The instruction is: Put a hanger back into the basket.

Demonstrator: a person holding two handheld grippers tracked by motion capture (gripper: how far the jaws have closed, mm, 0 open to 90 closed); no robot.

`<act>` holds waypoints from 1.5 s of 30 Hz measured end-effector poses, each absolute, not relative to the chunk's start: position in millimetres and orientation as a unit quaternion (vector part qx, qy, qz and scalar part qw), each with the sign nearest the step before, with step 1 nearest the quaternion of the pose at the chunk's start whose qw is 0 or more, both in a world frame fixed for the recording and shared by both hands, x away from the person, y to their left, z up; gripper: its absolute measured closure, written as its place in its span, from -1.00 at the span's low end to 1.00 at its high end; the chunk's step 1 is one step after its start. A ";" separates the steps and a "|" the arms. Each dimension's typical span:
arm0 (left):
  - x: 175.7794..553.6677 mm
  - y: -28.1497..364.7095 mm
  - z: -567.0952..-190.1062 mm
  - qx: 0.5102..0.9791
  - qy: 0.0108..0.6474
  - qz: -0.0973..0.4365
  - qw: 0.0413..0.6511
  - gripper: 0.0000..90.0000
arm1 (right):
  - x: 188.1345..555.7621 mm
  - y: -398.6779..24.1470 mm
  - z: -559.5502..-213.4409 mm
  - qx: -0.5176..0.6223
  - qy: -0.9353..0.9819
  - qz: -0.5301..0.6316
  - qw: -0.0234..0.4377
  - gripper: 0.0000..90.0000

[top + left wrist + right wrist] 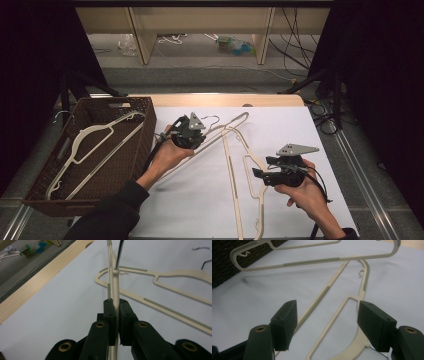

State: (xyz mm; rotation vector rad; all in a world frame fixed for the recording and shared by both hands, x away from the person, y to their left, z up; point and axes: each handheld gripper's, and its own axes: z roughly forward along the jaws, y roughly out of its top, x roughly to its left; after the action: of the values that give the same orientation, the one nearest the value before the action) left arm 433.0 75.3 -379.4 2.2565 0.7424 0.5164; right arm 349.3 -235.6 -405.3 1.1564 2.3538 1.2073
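Our left gripper (pixel 192 131) pinches a cream hanger (pixel 115 290) clear of the desk (pixel 200 200), likely bound for the basket (pixel 145 107) alongside; our right gripper (pixel 264 173) hovers, jaws spread, over a second hanger (pixel 332 325) lying flat.

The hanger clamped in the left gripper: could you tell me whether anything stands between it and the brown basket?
Nothing visible does. The left gripper holds the hanger raised just right of the brown basket, over bare table. One hanger in the basket leaves room beside it. The second hanger on the table lies to the right, under the open right gripper.
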 end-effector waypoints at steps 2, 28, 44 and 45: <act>430.7 79.0 -372.5 0.862 0.299 0.183 0.367 0.91 | 348.4 -235.4 -406.4 0.399 0.808 0.414 0.128 -0.26; 364.7 138.9 -298.7 0.761 0.363 0.091 0.531 0.91 | 329.7 -228.3 -416.4 0.381 0.820 0.412 0.108 -0.28; 333.1 221.7 -266.4 0.726 0.391 0.136 0.549 0.91 | 327.6 -231.9 -415.3 0.384 0.817 0.416 0.114 -0.29; 334.5 228.4 -265.1 0.723 0.394 0.141 0.550 0.91 | 327.9 -231.9 -415.6 0.384 0.817 0.415 0.115 -0.29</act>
State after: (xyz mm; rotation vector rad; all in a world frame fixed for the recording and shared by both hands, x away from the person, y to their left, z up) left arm 334.5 228.4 -265.1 1.7118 0.9320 0.3328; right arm 327.9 -231.9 -415.6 1.1258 2.3940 1.2163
